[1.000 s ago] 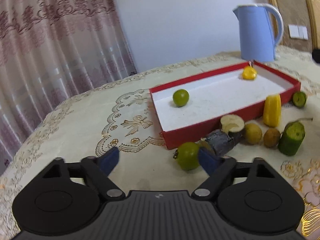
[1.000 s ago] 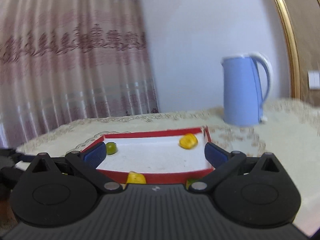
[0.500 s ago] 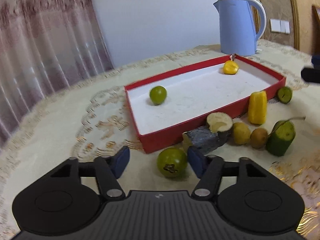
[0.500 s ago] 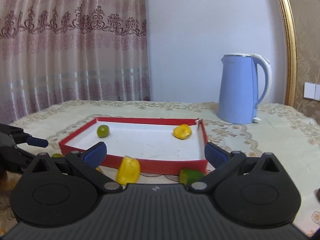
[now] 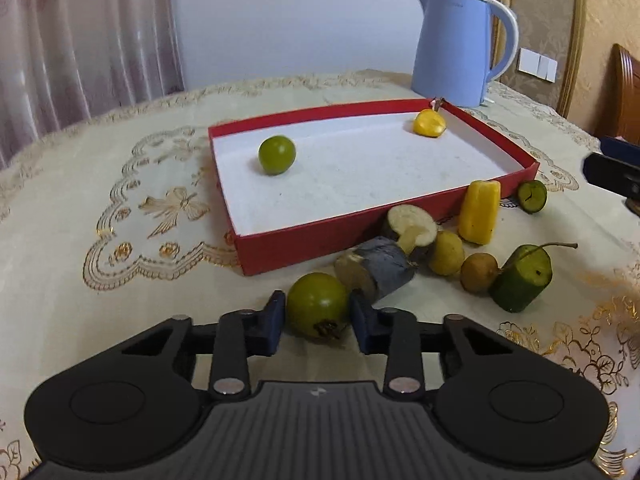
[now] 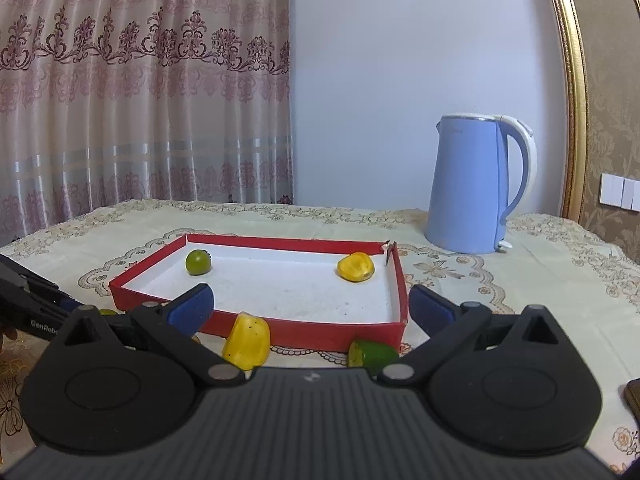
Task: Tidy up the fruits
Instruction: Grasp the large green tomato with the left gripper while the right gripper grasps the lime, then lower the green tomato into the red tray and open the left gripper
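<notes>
Table (image 5: pixel 80 208) under a cream cloth with gold embroidery; pink patterned curtain (image 6: pixel 140 100) behind it.

Blue electric kettle (image 5: pixel 456 46) stands upright at the far side, just beyond the tray's far corner.

Red tray (image 5: pixel 304 246), shallow, white floor. Two fruits lie inside, well apart: a round green one (image 5: pixel 277 155) toward the near-left end, a yellow piece (image 5: pixel 429 124) tucked in the far corner by the kettle.

Left gripper (image 5: pixel 318 316): jaws closing, blue pads right up against both flanks of a green fruit (image 5: pixel 318 306) that sits on the cloth just outside the tray's near wall (dried calyx faces the camera). Cannot tell whether it is lifted or resting.

Right gripper (image 6: pixel 310 306): jaws wide, closing slightly, nothing between the pads; it hangs over the cloth facing the tray's long wall.

Loose pieces along the tray's outer wall: a dark-skinned cut chunk (image 5: pixel 380 270) touching the gripped fruit's far side, a pale sliced piece (image 5: pixel 412 224) leaning on it, a yellow pepper-like piece (image 5: pixel 479 212) upright against the wall, a cucumber stub (image 5: pixel 522 278) with stem, two small brownish-yellow fruits (image 5: pixel 446 252) between, and a small green half (image 5: pixel 532 196) by the tray's corner.
</notes>
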The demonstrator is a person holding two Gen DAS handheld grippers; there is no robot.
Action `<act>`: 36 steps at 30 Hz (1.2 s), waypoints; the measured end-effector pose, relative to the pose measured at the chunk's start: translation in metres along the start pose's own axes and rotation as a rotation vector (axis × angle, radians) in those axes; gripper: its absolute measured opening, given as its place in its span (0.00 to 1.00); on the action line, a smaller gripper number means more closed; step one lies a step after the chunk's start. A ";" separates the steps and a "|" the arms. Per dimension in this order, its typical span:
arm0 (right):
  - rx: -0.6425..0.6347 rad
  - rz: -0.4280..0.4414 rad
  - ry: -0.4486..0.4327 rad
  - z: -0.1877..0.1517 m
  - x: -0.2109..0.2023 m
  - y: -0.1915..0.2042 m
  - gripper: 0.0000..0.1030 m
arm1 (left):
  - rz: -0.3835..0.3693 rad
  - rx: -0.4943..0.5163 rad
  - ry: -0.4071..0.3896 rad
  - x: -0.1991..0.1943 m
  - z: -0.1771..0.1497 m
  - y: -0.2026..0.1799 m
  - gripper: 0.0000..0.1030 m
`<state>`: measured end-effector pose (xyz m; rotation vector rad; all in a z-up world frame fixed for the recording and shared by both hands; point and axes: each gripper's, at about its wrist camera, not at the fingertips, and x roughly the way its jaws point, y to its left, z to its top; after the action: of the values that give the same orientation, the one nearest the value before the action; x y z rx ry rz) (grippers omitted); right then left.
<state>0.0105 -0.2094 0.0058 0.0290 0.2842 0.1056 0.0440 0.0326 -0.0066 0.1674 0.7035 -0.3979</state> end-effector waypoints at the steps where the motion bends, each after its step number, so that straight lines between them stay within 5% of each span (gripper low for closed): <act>1: 0.006 -0.003 0.012 0.000 0.002 -0.001 0.88 | 0.012 0.000 -0.003 0.000 0.000 -0.001 0.32; 13: -0.045 -0.029 0.109 -0.006 0.016 -0.001 0.86 | 0.127 0.026 -0.180 -0.044 0.003 -0.013 0.31; 19: -0.049 -0.061 0.213 -0.009 0.043 -0.013 0.58 | 0.178 0.003 -0.234 -0.047 0.018 -0.018 0.31; 29: 0.021 -0.041 0.331 -0.014 0.084 -0.046 0.58 | 0.196 -0.023 -0.236 -0.043 0.026 -0.023 0.32; 32: 0.020 -0.043 0.360 -0.015 0.090 -0.049 0.39 | 0.192 -0.022 -0.244 -0.044 0.028 -0.026 0.32; 36: 0.011 -0.058 0.331 -0.017 0.077 -0.044 0.39 | 0.205 -0.017 -0.248 -0.043 0.027 -0.030 0.32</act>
<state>0.0836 -0.2446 -0.0338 0.0143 0.6157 0.0506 0.0182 0.0108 0.0417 0.1693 0.4402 -0.2110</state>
